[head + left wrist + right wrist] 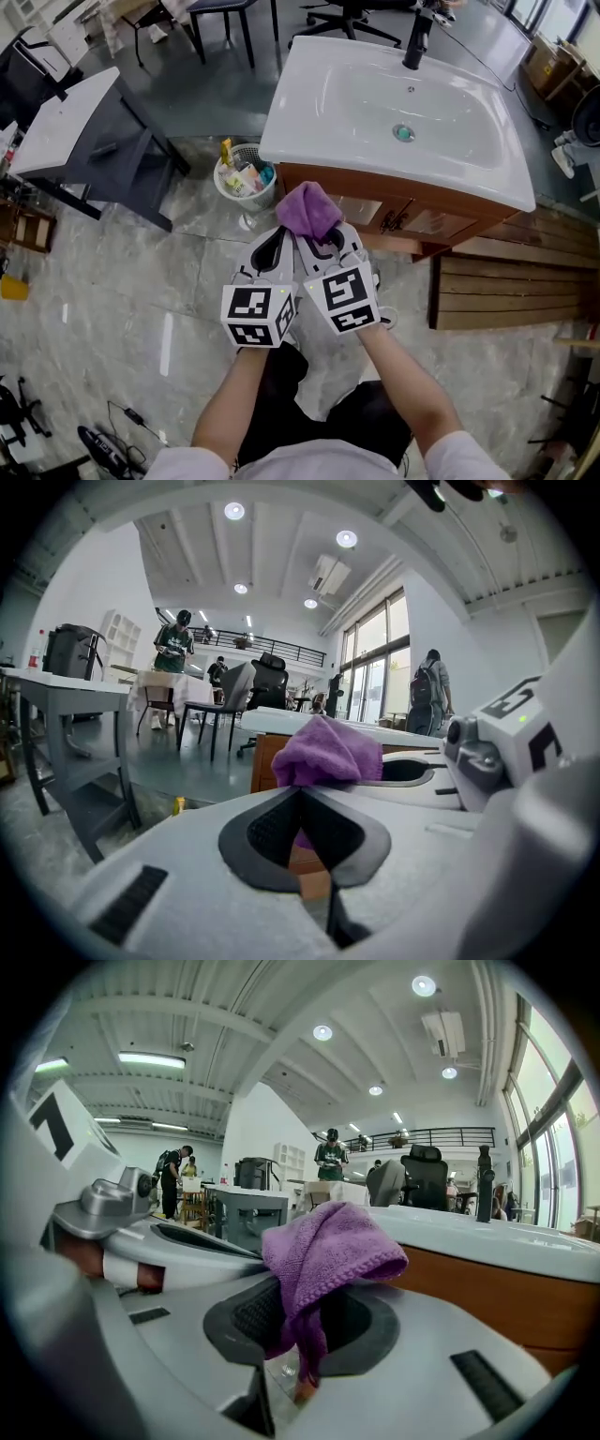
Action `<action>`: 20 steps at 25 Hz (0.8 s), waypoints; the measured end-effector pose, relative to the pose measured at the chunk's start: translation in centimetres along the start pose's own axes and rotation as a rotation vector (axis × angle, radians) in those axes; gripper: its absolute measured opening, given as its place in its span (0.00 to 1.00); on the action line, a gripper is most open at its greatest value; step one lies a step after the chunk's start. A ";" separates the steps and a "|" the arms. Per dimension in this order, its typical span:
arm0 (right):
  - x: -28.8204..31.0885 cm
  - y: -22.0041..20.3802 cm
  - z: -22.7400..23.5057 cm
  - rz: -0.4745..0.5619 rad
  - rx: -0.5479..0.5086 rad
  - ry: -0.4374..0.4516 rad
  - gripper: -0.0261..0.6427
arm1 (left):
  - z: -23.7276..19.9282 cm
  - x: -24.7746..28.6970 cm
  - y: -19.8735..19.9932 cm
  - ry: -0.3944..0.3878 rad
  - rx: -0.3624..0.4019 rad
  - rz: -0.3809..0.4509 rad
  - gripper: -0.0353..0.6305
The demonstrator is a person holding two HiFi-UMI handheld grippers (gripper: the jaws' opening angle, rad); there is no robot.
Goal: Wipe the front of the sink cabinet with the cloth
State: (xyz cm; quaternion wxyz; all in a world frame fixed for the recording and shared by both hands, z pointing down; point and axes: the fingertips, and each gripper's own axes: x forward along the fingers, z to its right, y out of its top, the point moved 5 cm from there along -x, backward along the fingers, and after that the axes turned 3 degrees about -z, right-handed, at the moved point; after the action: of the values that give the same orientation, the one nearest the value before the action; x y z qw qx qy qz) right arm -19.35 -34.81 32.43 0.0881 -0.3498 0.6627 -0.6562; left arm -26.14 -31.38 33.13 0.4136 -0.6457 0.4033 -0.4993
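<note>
A purple cloth [307, 208] is bunched up at the tips of both grippers, which I hold side by side just in front of the sink cabinet [431, 220]. My right gripper [323, 239] is shut on the cloth [323, 1246], and a fold hangs down between its pads. My left gripper [278, 236] is shut too, with a bit of the cloth [328, 752] showing between its pads. The cabinet's brown wooden front [487, 1302] stands under a white basin [403, 112], a short way beyond the cloth.
A black tap [417, 42] stands at the back of the basin. A white waste basket [246, 178] with rubbish sits on the floor left of the cabinet. A grey table [75, 131] stands further left. Wooden slats [516, 291] lie at the right.
</note>
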 end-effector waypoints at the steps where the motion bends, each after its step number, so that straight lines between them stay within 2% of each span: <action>1: 0.7 -0.5 -0.1 0.007 -0.013 0.006 0.15 | -0.3 0.3 -0.5 0.005 -0.003 0.007 0.06; 6: 3.7 -3.0 -0.5 0.040 -0.065 0.052 0.15 | -2.1 1.6 -2.8 0.043 -0.018 0.044 0.06; 8: 4.8 -3.9 -0.2 0.047 -0.090 0.060 0.15 | -2.6 2.4 -3.8 0.032 -0.015 0.048 0.06; 11: 6.5 -4.9 0.4 0.068 -0.120 0.065 0.15 | -3.5 3.7 -5.1 0.014 -0.012 0.057 0.06; 20: 9.6 -7.9 0.9 0.167 -0.184 0.056 0.15 | -5.1 6.0 -8.6 0.040 0.011 0.119 0.06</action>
State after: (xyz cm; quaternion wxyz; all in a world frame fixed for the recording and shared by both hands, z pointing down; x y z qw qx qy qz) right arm -23.17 -40.25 42.95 0.0913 -0.2815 0.7492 -0.5926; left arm -29.16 -34.82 43.87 0.4379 -0.6083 0.4465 -0.4887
